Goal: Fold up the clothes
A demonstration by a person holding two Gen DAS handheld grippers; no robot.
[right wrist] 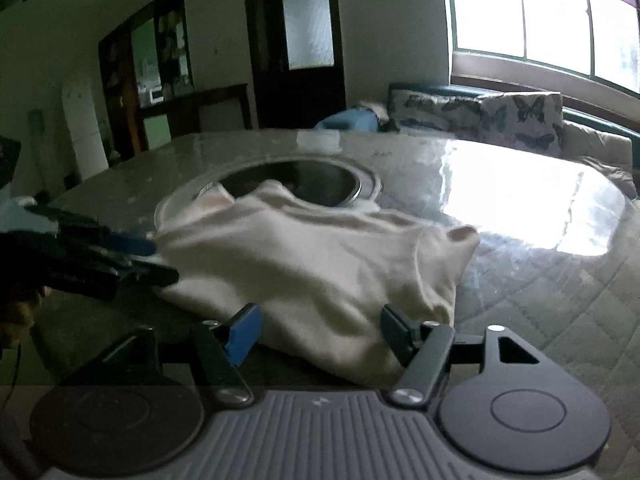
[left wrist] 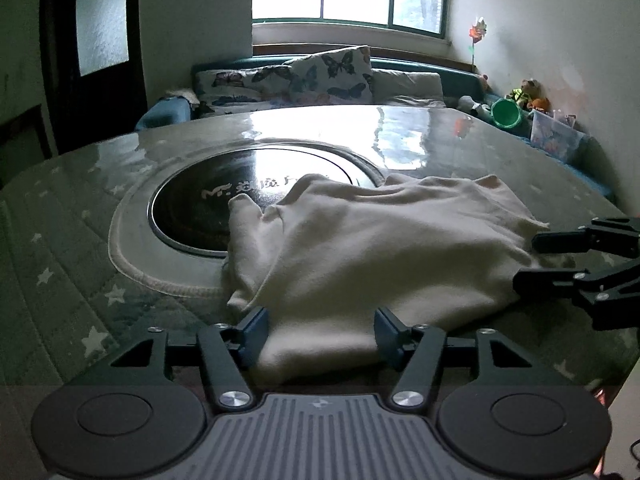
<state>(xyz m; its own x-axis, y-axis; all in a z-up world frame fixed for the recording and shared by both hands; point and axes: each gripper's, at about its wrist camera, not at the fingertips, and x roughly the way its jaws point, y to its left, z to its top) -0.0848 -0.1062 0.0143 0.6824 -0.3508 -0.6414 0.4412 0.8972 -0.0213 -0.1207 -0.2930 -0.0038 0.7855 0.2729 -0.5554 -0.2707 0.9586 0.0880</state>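
While the table (left wrist: 400, 136) spreads wide under its glossy cover, with a round dark inset (left wrist: 224, 208) near the middle, the cream garment (left wrist: 360, 248) lies rumpled across its near part, its far edge lapping over that inset. The cloth's long axis runs side to side, from one tool to the other, so each tool faces one near end of it. Its lie is bunched and creased (neither flat nor squarely folded), which would suit either a piece spread for folding or one midway through. Both tools sit low at the near hem, about equally close. On the left tool (left wrist: 322, 330) the jaws stand released, cloth between them but not pinched. Likewise the right tool (right wrist: 320, 334) gapes unclenched over the hem.
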